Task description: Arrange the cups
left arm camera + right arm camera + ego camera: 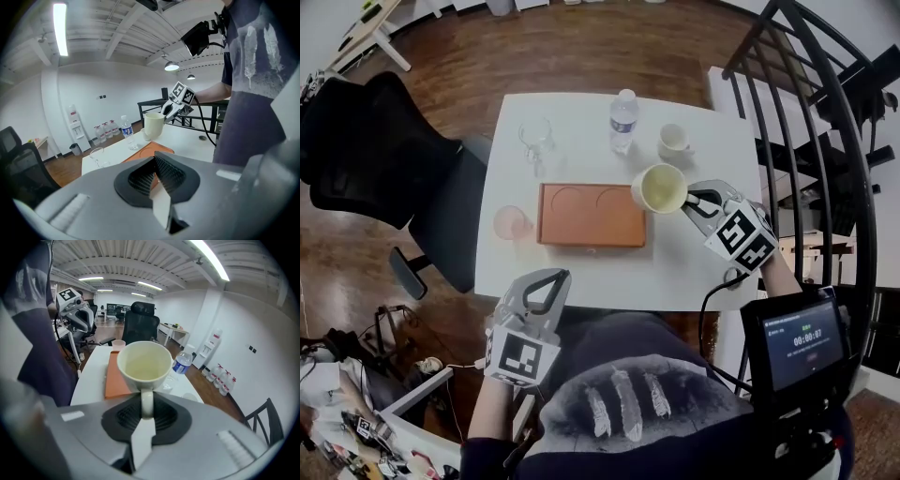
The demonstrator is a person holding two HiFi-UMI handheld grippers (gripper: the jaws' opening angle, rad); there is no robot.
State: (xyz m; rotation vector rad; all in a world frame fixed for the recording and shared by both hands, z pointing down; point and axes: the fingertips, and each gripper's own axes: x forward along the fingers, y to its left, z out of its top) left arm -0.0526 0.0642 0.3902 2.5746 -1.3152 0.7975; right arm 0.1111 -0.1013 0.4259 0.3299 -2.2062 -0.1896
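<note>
Fingers (165, 417) of the right gripper (146, 412) clench the half-hidden handle of a cream ceramic mug (143, 363). The left gripper (154, 174) has its fingers (172, 174) clenched, empty.

Around the one orange tray (591, 216) are four drinking vessels: one cream mug (661, 187), one white mug (673, 141), one clear glass (535, 134) and one pink cup (512, 223). There is also one water bottle (623, 120).

A cream mug (660, 187) is held mouth-up by its handle in the right tool (698, 200), at 2 o'clock of the tray (591, 225). A white cup (674, 140) is stood at the mug's 12 o'clock, a pink cup (511, 222) at the tray's 9 o'clock.
</note>
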